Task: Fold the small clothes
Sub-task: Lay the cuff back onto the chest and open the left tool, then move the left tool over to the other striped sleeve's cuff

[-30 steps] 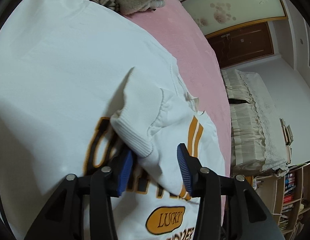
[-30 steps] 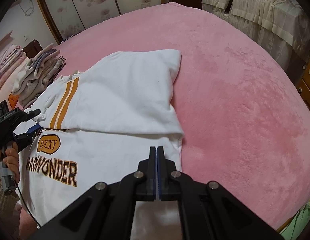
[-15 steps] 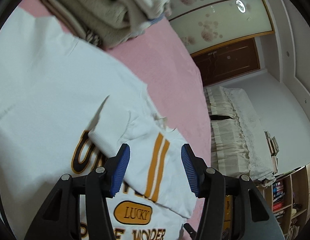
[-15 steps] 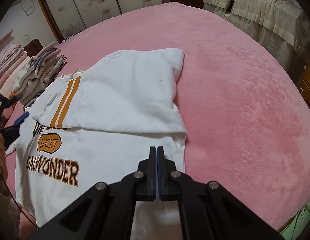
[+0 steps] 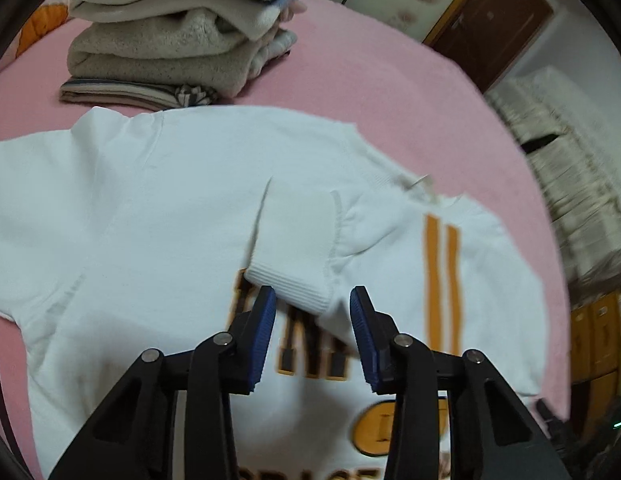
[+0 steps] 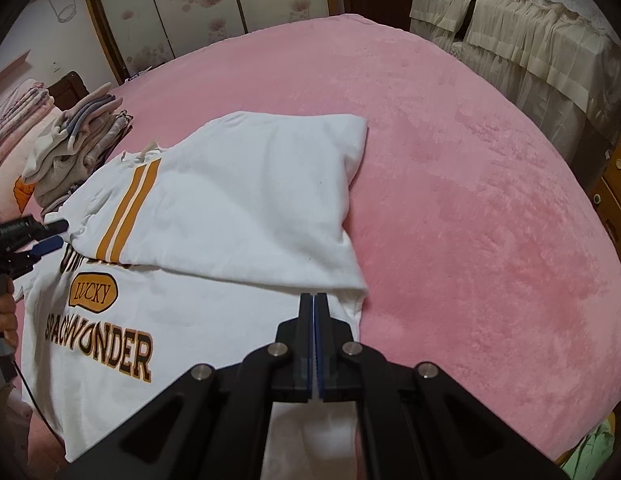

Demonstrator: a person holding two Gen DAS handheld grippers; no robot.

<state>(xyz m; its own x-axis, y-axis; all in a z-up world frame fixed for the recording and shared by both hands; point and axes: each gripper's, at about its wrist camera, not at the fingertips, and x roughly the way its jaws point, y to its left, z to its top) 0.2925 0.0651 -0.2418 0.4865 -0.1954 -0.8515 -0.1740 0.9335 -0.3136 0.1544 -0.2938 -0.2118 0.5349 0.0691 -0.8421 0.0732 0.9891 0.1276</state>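
A white sweatshirt [image 6: 214, 216] lies flat on a pink bed [image 6: 450, 184], one side with its striped sleeve folded across the chest. The fold covers the upper line of the print, so only "LUCKY" and "SPACEWONDER" read clearly in the right view; in the left view the lettering is blurred and partly cut off by the frame's lower edge.

The left gripper [image 5: 312, 320] hovers over the ribbed cuff [image 5: 294, 284], its blue fingers [image 5: 260, 330] spread with nothing between them. In the right view it [image 6: 50, 236] shows only at the left rim, mostly out of frame.

The right gripper [image 6: 314, 300] has its fingers pressed together at the hem corner, next to the folded edge. White cloth shows beneath it, but whether any is caught between the pads cannot be told.

A stack of folded clothes [image 5: 178, 36] sits past the collar, its far side cut off.
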